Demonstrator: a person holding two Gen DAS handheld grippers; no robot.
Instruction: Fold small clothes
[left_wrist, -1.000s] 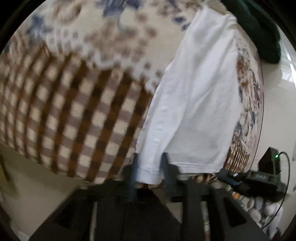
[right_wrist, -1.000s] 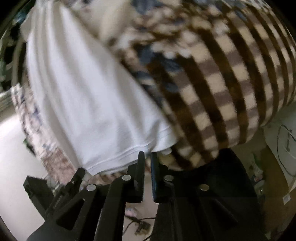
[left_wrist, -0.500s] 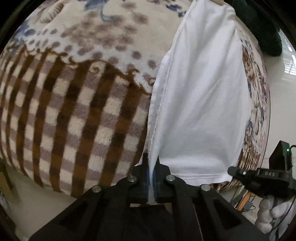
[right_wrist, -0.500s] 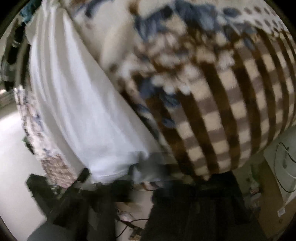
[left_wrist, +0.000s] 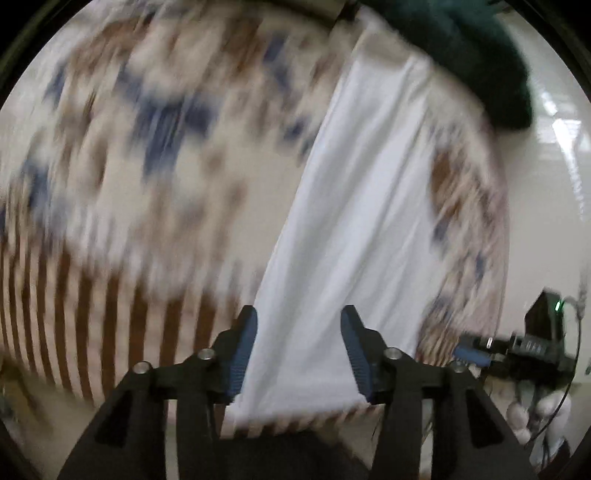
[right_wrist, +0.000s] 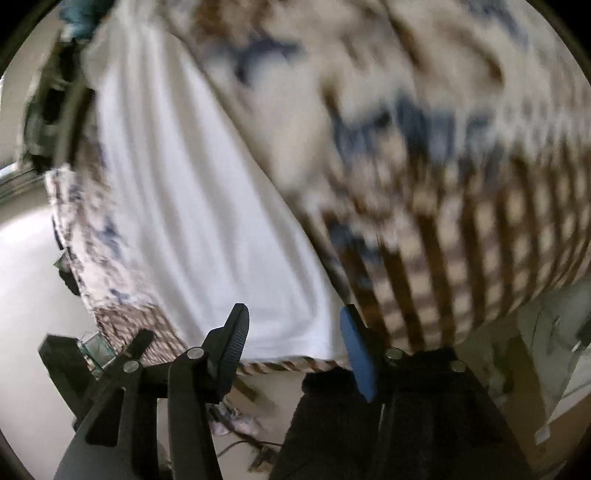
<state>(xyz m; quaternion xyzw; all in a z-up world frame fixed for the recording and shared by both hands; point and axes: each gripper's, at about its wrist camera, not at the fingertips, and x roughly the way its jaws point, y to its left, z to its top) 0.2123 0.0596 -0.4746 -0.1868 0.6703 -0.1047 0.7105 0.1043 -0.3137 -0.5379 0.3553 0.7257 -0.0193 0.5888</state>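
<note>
A white garment (left_wrist: 354, 206) lies as a long folded strip on a patterned blanket (left_wrist: 155, 177), with its hem at the blanket's near edge. My left gripper (left_wrist: 298, 317) hovers over that hem. Its jaws are opening, and its blue pads (left_wrist: 243, 347) stand clear of the cloth on either side. In the right wrist view the same garment (right_wrist: 192, 221) runs up to the left. My right gripper (right_wrist: 293, 314) hangs above its near right corner with the jaws opening and nothing pressed between them. Both views are blurred by motion.
The blanket (right_wrist: 443, 155) is cream with blue and brown flowers and a brown checked border, and it hangs over the near edge. A dark green cloth (left_wrist: 461, 55) lies at the far end. Beyond the blanket are pale floor tiles (left_wrist: 546, 184), and cables (right_wrist: 240, 443) lie on the floor.
Half a second ago both grippers were shut on the garment's hem. Now both are open and have lifted off it. The white cloth lies narrower on the blanket.
</note>
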